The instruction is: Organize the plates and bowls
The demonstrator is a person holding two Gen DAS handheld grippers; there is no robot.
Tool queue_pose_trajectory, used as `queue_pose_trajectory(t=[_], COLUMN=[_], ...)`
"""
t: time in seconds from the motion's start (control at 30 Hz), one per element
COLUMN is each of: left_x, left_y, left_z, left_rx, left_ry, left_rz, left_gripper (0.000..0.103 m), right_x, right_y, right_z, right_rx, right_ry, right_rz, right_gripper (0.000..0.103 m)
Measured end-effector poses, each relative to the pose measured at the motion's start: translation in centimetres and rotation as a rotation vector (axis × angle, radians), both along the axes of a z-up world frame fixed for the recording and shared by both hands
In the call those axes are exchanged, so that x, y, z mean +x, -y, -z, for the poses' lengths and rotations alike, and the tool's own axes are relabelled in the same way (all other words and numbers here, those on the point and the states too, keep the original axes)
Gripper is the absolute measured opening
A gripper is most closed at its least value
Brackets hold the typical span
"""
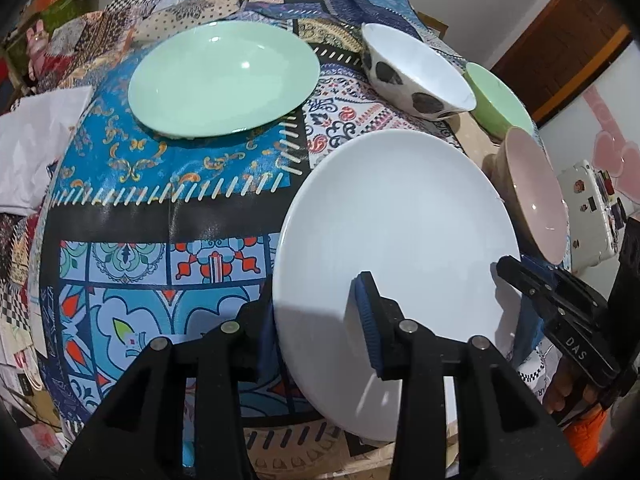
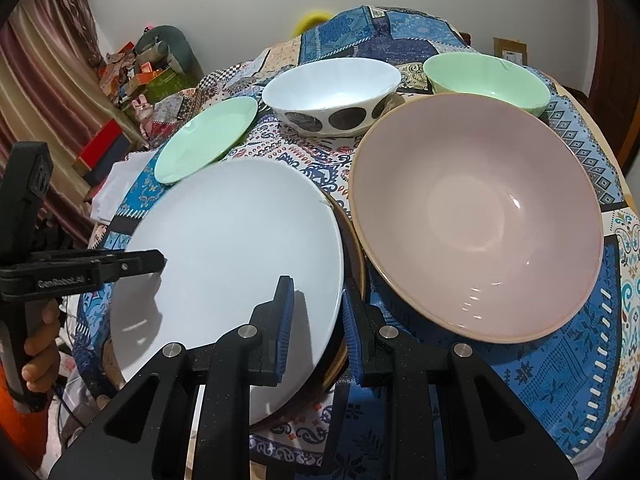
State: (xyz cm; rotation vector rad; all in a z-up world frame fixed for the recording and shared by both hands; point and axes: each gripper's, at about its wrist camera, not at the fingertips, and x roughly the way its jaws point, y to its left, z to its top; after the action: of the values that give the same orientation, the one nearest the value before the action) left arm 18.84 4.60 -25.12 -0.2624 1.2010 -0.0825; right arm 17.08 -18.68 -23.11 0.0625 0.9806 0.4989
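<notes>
A white plate point(image 1: 396, 248) point(image 2: 232, 252) rests on a brown plate point(image 2: 352, 256) whose rim shows at its right. My left gripper point(image 1: 316, 316) straddles the white plate's left rim, one finger above and one beside it, jaws apart. My right gripper point(image 2: 318, 328) straddles the plate's right rim, jaws apart; it also shows in the left wrist view point(image 1: 560, 300). A mint plate point(image 1: 224, 76) point(image 2: 206, 138) lies further back. A pink bowl point(image 2: 476, 216) point(image 1: 536, 196), a spotted white bowl point(image 1: 416, 72) point(image 2: 332, 96) and a green bowl point(image 1: 500, 96) point(image 2: 486, 80) stand nearby.
A patchwork tablecloth point(image 1: 160, 208) covers the round table. A white cloth point(image 1: 36, 148) lies at the left edge. Boxes and clutter point(image 2: 136, 68) stand beyond the table, and a white appliance point(image 1: 588, 216) stands at the right.
</notes>
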Motion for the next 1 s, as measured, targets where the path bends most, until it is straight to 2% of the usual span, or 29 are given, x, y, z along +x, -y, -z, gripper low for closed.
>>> queue_pose_trajectory(t=[0.17,0.3,0.4,0.5,0.83,1.0], left_x=[0.2,0.4,0.6,0.4,-0.9,-1.4], left_y=[0.3,0.5,0.6,0.7,-0.2,-2.1], left_z=[0.5,0.6,0.8,0.5,-2.9,-5.5], left_rx=[0.015,0.014,0.009,0.021,0.073,0.125], left_ry=[-0.002,-0.003,-0.010,0.000,0.101,0.168], left_rz=[0.003,0.004,0.008,0.011,0.014,-0.019], left_gripper=[0.038,0.037,0.037,0.037,0.037,0.045], right_x=[0.0,-0.3,-0.5,-0.8,-1.3,-0.4], right_y=[0.1,0.0,-0.2,0.2,-2.2,-4.2], right_z=[-0.1,-0.2,-0.4,-0.8,-4.1,-5.3], right_rx=[0.002,-0.019,-0.080,-0.071,-0.048,-0.023], right_ry=[0.011,0.029,0.053,0.065,0.142,0.161], right_rz=[0.008,0.010,0.018,0.011,-0.053,-0.087], right_gripper=[0.022,0.024,0.024,0.024,0.025,0.033])
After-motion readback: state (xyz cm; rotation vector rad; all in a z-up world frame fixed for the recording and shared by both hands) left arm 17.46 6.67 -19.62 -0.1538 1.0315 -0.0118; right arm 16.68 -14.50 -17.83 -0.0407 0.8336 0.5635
